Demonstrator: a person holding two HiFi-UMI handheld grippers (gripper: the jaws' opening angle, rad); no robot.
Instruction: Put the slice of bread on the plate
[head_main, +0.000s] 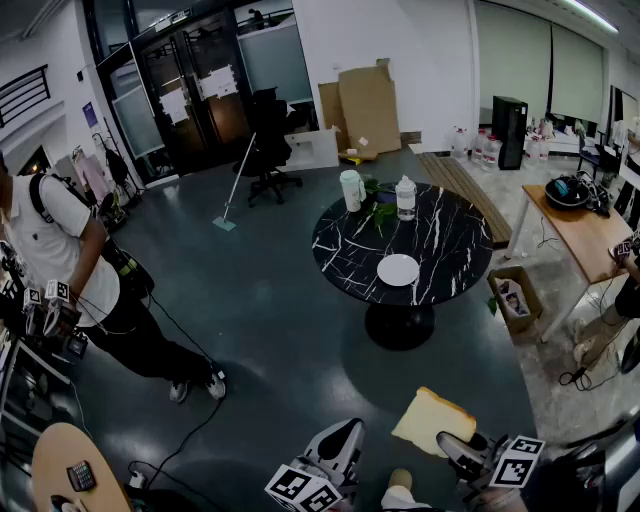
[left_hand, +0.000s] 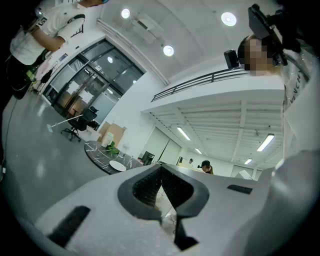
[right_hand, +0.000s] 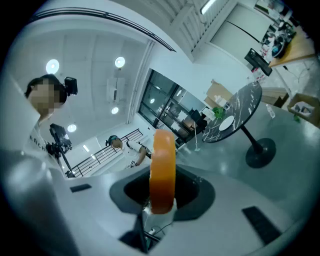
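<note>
The slice of bread (head_main: 433, 420), pale with an orange-brown crust, is clamped by one edge between the jaws of the right gripper (head_main: 455, 448) and held level, in the air above the floor. The plate (head_main: 398, 270), round, white and bare, is set on the near part of the black marble table (head_main: 450, 235), well apart from the slice.

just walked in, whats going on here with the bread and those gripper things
A person holds a gripper in each hand. The right gripper is clamped on one edge of the slice of bread and holds it in the air above the floor. The left gripper is shut with nothing in it. The white plate sits bare on the round black table some way ahead, so the bread is not yet on it.
</note>
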